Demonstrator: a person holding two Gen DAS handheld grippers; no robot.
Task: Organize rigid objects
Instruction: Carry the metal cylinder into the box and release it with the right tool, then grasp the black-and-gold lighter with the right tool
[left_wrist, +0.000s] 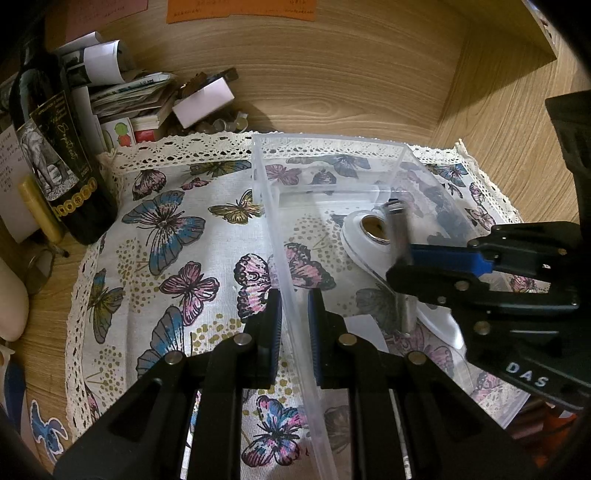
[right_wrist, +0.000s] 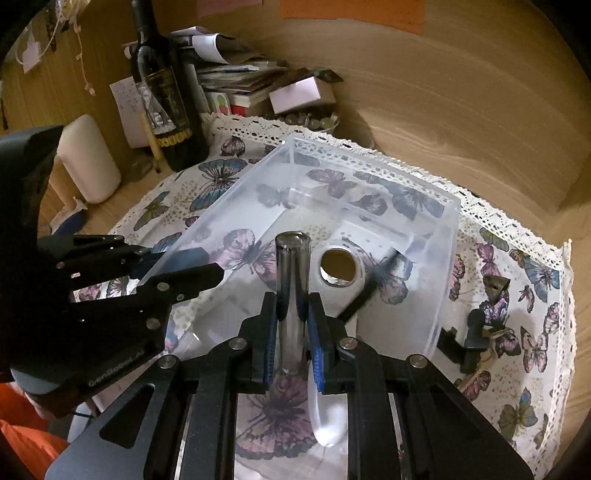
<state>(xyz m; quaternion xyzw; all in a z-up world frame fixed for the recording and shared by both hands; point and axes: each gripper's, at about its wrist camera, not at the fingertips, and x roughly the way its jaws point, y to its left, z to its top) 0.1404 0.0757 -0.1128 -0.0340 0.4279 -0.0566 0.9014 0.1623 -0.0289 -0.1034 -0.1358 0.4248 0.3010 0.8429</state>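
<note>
Clear plastic bin (right_wrist: 369, 206) | left tool (left_wrist: 294, 306) clamped on its wall | right tool (right_wrist: 291, 317) clamped on metal cylinder (right_wrist: 291, 280) over bin | inside: white holder (right_wrist: 338, 273) | outside, beside bin: dark clips (right_wrist: 476, 332), not yet stowed

Home desk nook: wood-grain desk (left_wrist: 332, 81), lace-edged butterfly cloth (left_wrist: 177, 236), wine bottle (right_wrist: 162, 92), white candle (right_wrist: 88, 158), heap of papers and booklets (left_wrist: 122, 96).
</note>
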